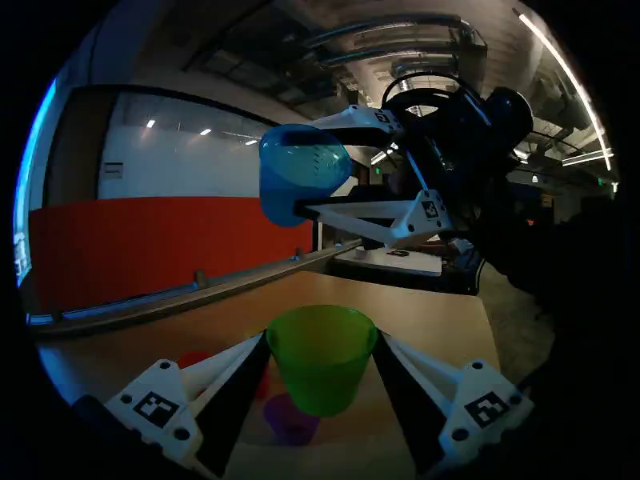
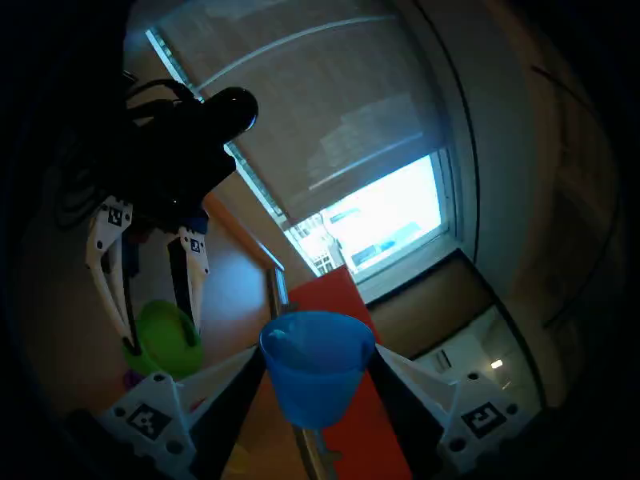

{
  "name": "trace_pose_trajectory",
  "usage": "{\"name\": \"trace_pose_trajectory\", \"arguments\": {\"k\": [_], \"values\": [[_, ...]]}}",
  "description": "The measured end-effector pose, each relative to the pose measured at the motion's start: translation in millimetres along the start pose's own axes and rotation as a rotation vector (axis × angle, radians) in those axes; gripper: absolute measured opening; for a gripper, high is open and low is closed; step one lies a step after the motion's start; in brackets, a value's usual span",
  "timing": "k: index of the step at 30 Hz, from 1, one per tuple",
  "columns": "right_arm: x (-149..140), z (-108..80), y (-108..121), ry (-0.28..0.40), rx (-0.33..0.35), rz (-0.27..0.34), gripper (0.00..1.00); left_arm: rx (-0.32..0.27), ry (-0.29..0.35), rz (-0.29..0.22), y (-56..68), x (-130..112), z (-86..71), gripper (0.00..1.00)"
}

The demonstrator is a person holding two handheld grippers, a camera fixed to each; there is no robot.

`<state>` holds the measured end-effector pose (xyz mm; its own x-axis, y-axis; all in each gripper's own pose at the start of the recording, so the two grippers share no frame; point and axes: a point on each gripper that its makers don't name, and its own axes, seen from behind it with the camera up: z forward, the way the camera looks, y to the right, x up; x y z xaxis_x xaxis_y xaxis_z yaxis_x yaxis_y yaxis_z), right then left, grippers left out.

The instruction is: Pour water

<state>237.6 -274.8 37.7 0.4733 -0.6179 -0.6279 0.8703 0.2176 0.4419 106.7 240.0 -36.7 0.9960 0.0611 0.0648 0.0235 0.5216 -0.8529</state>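
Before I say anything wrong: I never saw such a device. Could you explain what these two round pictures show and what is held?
There is no robot: a person carries a two-finger gripper in each hand, with a fisheye camera on each. The left gripper view looks along the left gripper, which holds a green cup over a table; a purple thing and a red thing lie beneath, hard to name. Farther off, the right gripper holds a blue cup in the air. The right gripper view looks along that gripper and its blue cup, with the green cup farther off. Whether there is water, I cannot tell.
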Motion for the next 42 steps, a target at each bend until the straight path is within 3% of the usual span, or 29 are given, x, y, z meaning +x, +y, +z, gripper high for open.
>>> {"name": "trace_pose_trajectory", "arguments": {"k": [42], "values": [[12, -1.4, 12, 0.003, -0.042, -0.153, 0.90, -0.001, 0.004, 0.006, 0.5, 4, 2.5, 0.88]]}}
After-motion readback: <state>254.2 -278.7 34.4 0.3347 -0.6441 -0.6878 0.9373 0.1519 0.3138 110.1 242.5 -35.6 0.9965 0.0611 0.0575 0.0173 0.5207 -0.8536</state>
